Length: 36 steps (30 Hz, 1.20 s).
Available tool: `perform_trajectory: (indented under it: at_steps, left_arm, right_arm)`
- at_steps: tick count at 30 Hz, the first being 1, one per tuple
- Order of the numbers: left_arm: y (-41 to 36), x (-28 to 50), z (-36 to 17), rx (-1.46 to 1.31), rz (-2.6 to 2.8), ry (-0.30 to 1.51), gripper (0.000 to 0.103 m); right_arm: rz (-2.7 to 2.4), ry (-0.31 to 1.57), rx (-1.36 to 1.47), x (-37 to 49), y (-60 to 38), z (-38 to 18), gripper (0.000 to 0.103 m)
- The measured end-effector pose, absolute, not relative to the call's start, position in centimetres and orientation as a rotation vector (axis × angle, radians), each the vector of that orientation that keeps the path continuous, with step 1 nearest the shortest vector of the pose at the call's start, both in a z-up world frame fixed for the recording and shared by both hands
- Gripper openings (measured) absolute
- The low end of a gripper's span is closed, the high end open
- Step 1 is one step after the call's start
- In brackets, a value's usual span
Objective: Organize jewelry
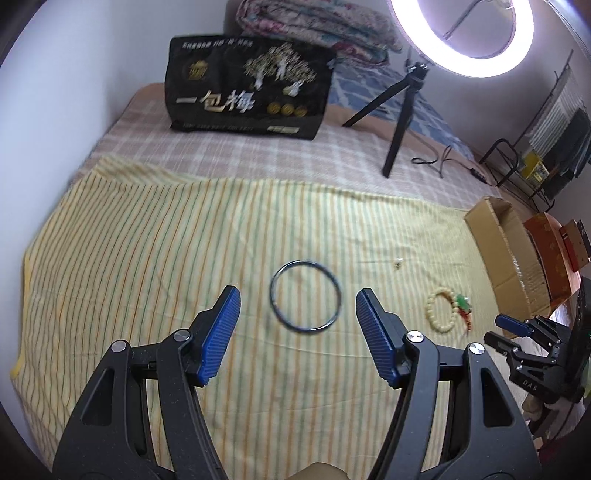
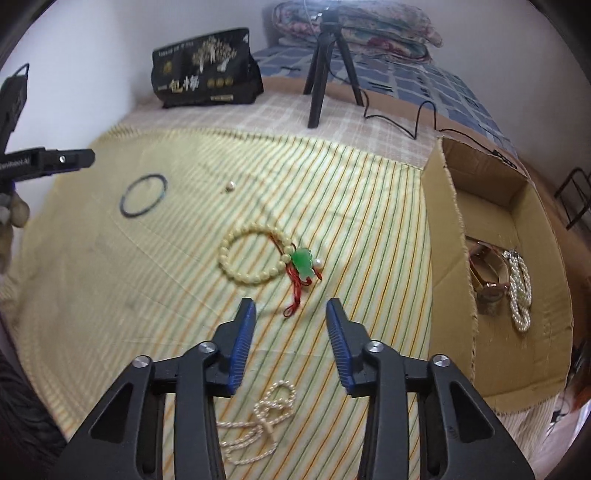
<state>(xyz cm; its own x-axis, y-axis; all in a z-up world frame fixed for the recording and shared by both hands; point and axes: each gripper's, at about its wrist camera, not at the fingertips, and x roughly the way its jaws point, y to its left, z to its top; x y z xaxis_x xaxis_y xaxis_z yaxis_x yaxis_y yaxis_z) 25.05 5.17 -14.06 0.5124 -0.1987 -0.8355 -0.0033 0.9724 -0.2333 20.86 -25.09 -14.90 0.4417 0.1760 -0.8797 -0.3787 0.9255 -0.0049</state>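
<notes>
A dark metal bangle (image 1: 306,296) lies flat on the striped yellow cloth (image 1: 147,240), just ahead of my open, empty left gripper (image 1: 297,295). It also shows in the right wrist view (image 2: 144,198). A cream bead bracelet (image 2: 251,258) with a green pendant (image 2: 303,263) and red cord lies just ahead of my open, empty right gripper (image 2: 291,310). It also shows in the left wrist view (image 1: 443,312). A pearl necklace (image 2: 258,421) lies under the right gripper. A small loose pearl (image 2: 230,186) sits farther back. The cardboard box (image 2: 447,221) at right holds a watch (image 2: 487,284) and a pearl strand (image 2: 521,288).
A black snack bag (image 1: 251,88) stands at the back of the bed. A black tripod (image 1: 397,107) with a ring light (image 1: 461,37) and cable stands at back right. Folded quilts (image 2: 354,26) lie behind. The right gripper shows in the left wrist view (image 1: 517,332).
</notes>
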Motion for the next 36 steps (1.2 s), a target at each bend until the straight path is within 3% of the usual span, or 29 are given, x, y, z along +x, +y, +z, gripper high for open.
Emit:
perform_trajectory:
  at_steps: [10, 33, 36]
  left_arm:
    - [5.9, 26.7, -17.8, -0.236, -0.110, 1.122, 0.056]
    - [5.4, 28.9, -21.4, -0.243, -0.096, 1.188, 0.053]
    - [5.4, 29.1, -21.8, -0.232, -0.082, 1.189, 0.047]
  right_arm:
    - [0.347, 1.086, -0.274, 22.7, -24.9, -17.1, 0.025]
    - [0.367, 1.082, -0.266, 24.0, -24.6, -18.6, 0.022]
    - [0.369, 1.083, -0.265, 24.1, -24.4, -18.7, 0.018]
